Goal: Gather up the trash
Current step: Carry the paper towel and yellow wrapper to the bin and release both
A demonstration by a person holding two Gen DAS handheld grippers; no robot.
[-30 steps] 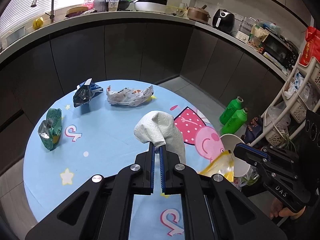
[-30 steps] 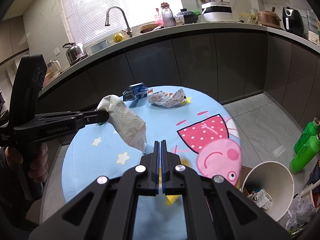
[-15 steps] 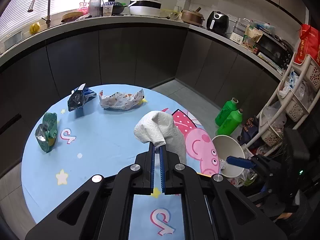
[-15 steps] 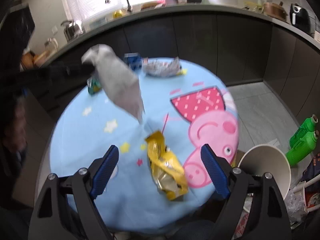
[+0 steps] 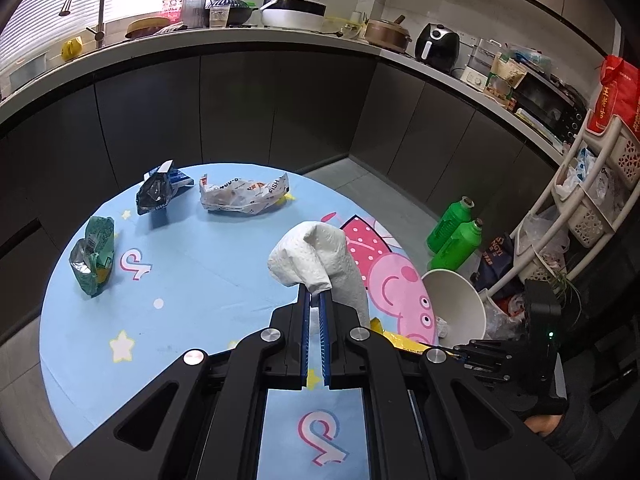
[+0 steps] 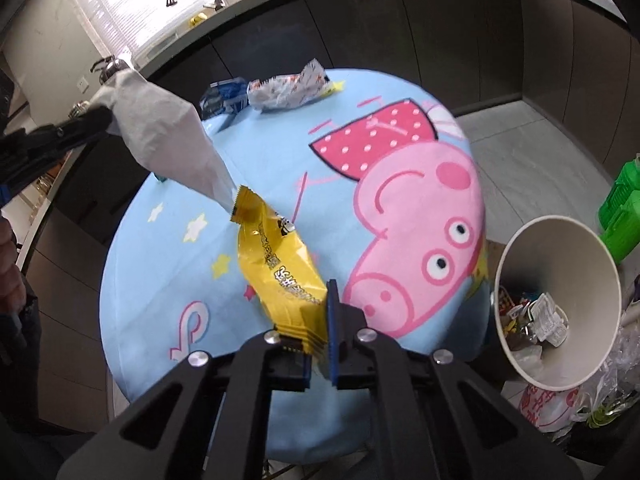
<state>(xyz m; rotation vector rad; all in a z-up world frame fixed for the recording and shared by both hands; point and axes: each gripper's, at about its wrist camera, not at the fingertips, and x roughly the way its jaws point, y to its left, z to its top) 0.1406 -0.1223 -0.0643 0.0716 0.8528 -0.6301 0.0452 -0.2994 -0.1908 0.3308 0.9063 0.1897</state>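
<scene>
Waste bucket [image 6: 560, 240] beside table, holding crumpled wrappers.
Left gripper [image 5: 315, 312] pinches paper towel [image 5: 316, 260]; right gripper [image 6: 318, 336] clamps yellow snack packet [image 6: 276, 268].

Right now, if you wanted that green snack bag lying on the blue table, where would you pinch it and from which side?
Probably at the green snack bag's torn, silvery open mouth, the end nearer the left wrist camera. That end gapes with thin loose foil edges that two fingers could close on, while the body looks puffed and slippery. Come down from above, towards the table's edge, where nothing crowds it.
</scene>
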